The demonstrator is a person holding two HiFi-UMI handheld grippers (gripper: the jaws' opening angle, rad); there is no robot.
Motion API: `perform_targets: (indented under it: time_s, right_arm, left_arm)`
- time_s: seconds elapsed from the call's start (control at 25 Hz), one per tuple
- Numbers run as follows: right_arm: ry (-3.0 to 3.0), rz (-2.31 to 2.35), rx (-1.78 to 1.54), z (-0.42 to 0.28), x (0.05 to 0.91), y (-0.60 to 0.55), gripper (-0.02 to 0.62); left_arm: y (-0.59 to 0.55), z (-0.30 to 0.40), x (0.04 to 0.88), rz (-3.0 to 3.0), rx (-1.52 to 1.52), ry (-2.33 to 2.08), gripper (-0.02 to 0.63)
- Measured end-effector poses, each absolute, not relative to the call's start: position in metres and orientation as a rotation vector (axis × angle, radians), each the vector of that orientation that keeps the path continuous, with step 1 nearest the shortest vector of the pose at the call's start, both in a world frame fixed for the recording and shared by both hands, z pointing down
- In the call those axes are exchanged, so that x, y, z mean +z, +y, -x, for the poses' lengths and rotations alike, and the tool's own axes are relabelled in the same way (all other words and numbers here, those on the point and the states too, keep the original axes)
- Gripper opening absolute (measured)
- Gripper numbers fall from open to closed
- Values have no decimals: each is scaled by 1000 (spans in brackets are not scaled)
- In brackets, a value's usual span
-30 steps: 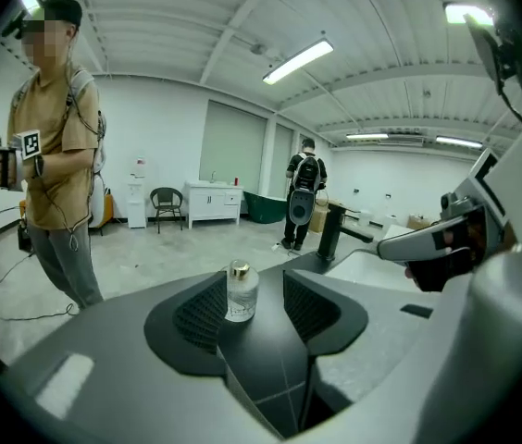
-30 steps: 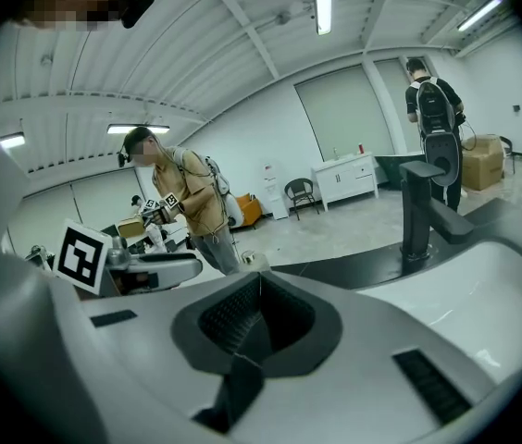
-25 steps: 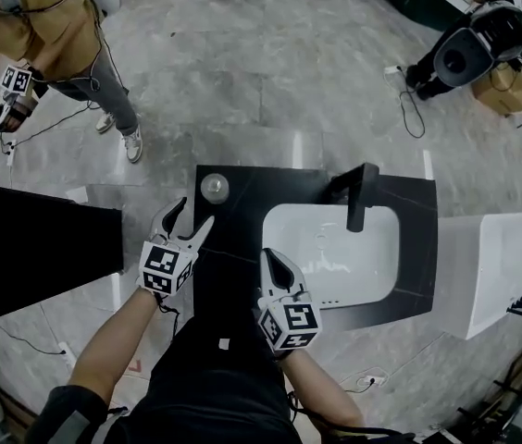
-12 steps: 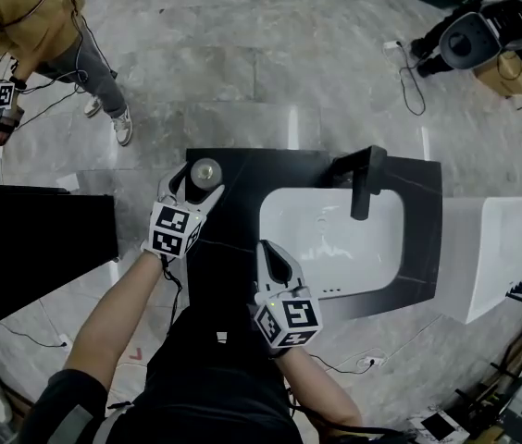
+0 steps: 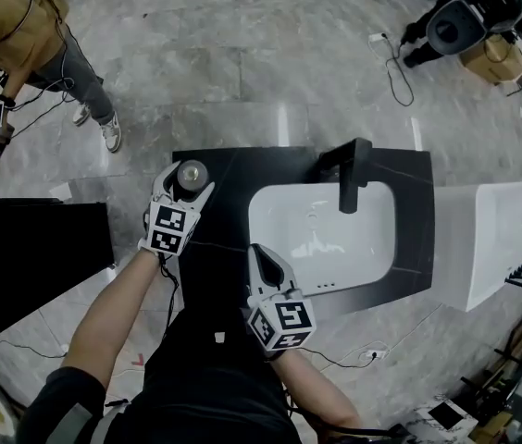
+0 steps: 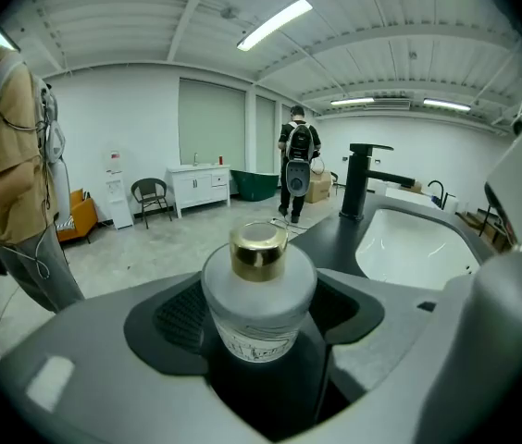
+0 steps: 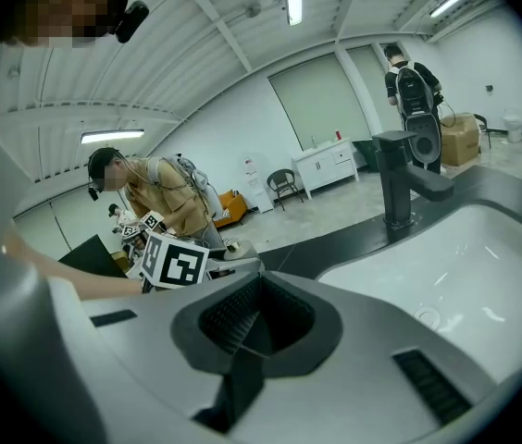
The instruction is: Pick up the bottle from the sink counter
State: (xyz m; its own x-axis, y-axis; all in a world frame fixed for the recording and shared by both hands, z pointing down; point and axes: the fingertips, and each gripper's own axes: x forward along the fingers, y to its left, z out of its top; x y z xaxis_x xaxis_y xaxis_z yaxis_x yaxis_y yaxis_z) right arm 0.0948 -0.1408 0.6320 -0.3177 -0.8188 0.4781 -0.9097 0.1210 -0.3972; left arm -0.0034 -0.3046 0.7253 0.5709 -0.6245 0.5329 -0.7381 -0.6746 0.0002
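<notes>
left gripper [image 5: 187, 184] has moved up and now straddles the bottle [image 6: 259, 296], on the counter [image 5: 242, 166] left of the basin [image 5: 321, 240]; jaws closing, pads not yet pressing (right gripper [image 5: 265, 258] shut, empty); grasp looks imminent

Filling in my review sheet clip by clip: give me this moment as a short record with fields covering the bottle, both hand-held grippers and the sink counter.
Bottle: frosted, gold cap, upright on the black sink counter, left of the basin
Left hand-held gripper: jaws closing around the bottle, pads not yet pressing
Right hand-held gripper: jaws together, empty, over the counter beside the white basin
Faucet: black, behind the basin
Task stage: bottle not yet lifted
</notes>
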Motion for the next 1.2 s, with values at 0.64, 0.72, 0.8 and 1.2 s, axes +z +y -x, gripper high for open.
perform_targets:
  time_s: [0.64,0.72,0.8,1.2]
  right_arm:
    - [-2264,-1768,985,-106,621,-122,8]
    - [-2276,-1762,974,-105,617,-119,8]
    - [-2288,-1755,962,-104,613,-116,8]
    - [-2338,-1735,927,-101,587,-94,8]
  left_arm:
    - [-274,-7,695,-2610,737,-1094,334]
    - [-265,-5,686,-2603,723,-1091,334]
    - [-255,-2,675,-2595,716,-1088,334]
    - [-195,10,604,-2584,614,-1069,334]
